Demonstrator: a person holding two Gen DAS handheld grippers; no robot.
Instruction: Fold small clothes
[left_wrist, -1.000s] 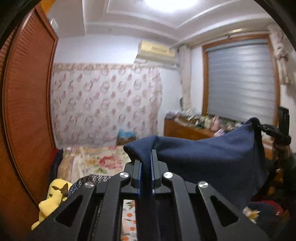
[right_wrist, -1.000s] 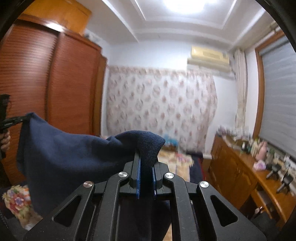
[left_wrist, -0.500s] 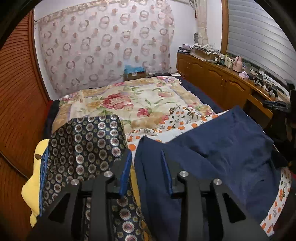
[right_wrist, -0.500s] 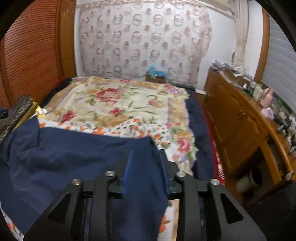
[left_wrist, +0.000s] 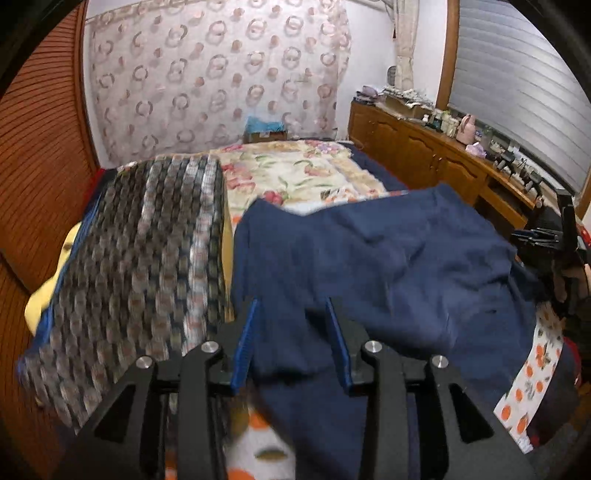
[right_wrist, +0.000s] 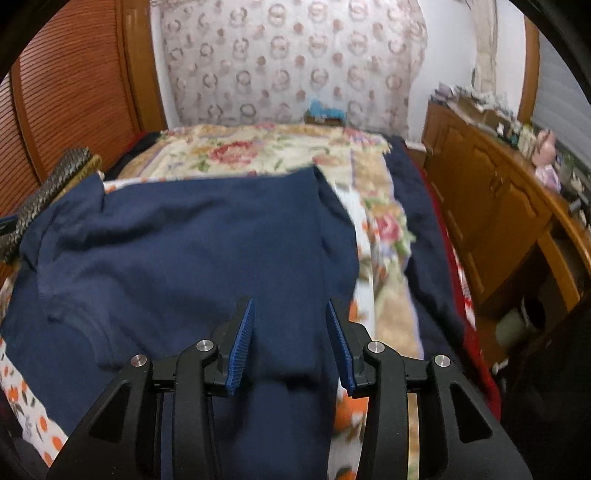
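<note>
**Navy garment let go on the bed, both tools open**

Both tools have come down from holding the dark navy soft-knit garment (left_wrist: 388, 258) up in the air, and it now lies spread on the floral bedspread (left_wrist: 303, 173). My left tool (left_wrist: 291, 332) and right tool (right_wrist: 290, 328) have just been opening; their blue pads stand apart with the near hem lying slack between them, gripped by neither.

As I judge it, the risk is the cloth itself: folds bunch near the left corner, and a fold made over them would come out crooked. A tool withdrawing low could also drag the hem off the near edge of the bed.

Motion blur smears the patterned dark folded cloth (left_wrist: 147, 258) beside the garment. The garment's near end is cut off behind my tools, so I cannot tell what kind of clothing it is.
</note>
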